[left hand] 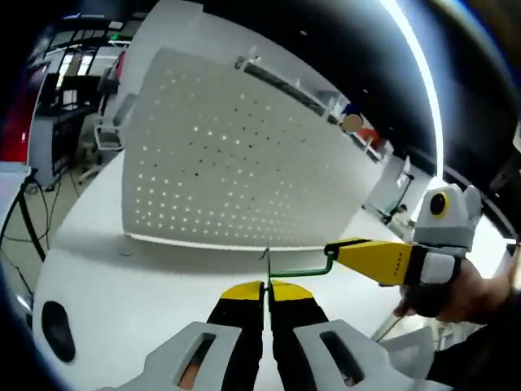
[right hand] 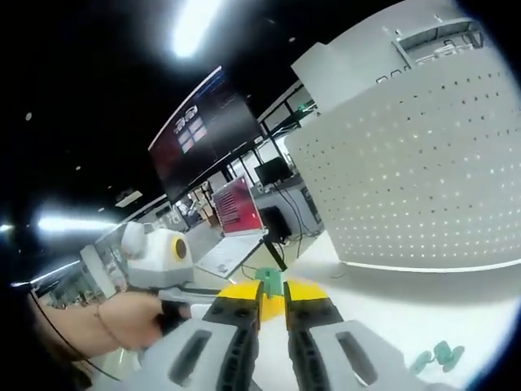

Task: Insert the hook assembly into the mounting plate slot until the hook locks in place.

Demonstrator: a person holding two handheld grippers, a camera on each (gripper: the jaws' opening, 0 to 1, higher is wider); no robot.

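Above the white table (left hand: 106,301), both tools (left hand: 265,287) (right hand: 271,293) are clamped on the green hook assembly (left hand: 299,267), held just short of the perforated mounting plate (left hand: 228,155), so by my reading insertion and locking are yet to come.

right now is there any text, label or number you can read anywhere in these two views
None can be read.
Big dark screen: coloured blocks, too blurred to read.
Red display below it: nothing can be made out.
White pegboard: rows of holes, no writing seen.
Yellow pad of the right tongs: tiny dark marks, too small to read.
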